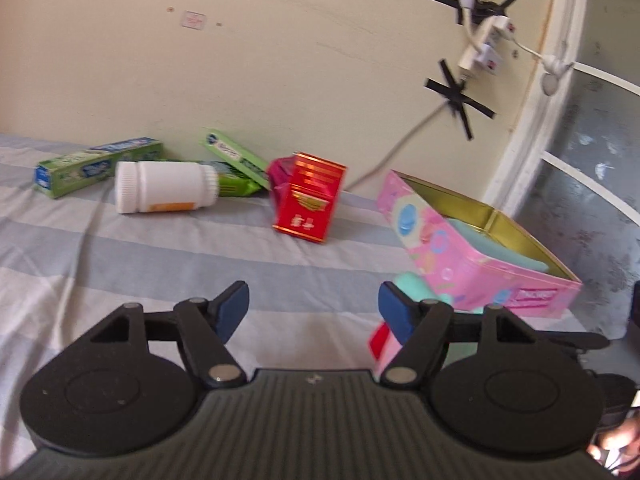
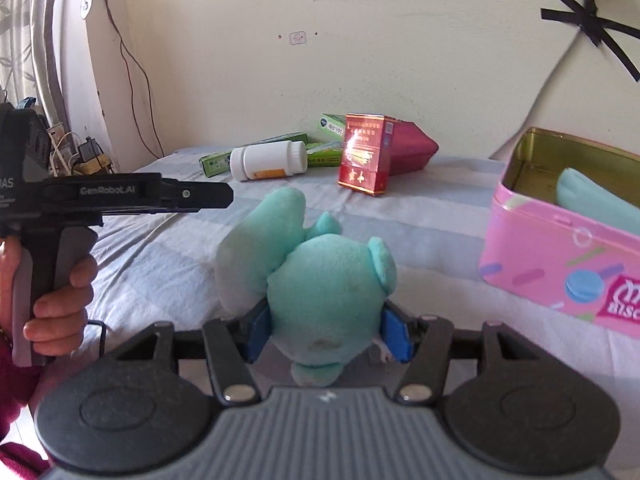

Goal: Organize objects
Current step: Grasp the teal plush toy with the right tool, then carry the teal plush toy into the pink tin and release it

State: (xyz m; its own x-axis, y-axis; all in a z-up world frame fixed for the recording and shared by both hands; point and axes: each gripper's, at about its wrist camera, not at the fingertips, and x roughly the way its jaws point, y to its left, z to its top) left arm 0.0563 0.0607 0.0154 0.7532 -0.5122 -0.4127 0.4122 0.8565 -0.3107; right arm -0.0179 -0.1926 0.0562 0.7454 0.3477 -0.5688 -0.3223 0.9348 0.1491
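Note:
My right gripper [image 2: 326, 332] is shut on a teal plush toy [image 2: 328, 280], its blue pads pressing both sides of the toy above the striped bedsheet [image 2: 160, 264]. In the left wrist view a bit of the plush [image 1: 412, 284] shows behind the right finger. My left gripper [image 1: 314, 310] is open with nothing between its pads; in the right wrist view the left gripper [image 2: 224, 197] is seen side-on at the left, held by a hand [image 2: 60, 300]. The open pink tin [image 2: 560, 260] stands to the right with a teal item [image 2: 592, 200] inside.
By the wall lie a red box [image 2: 364, 156], a magenta pouch [image 2: 412, 148], a white bottle [image 2: 268, 160] on its side and green toothpaste boxes [image 2: 248, 154]. Taped cables and a power strip [image 1: 480, 48] hang on the wall. The pink tin [image 1: 480, 256] sits near the bed's right edge.

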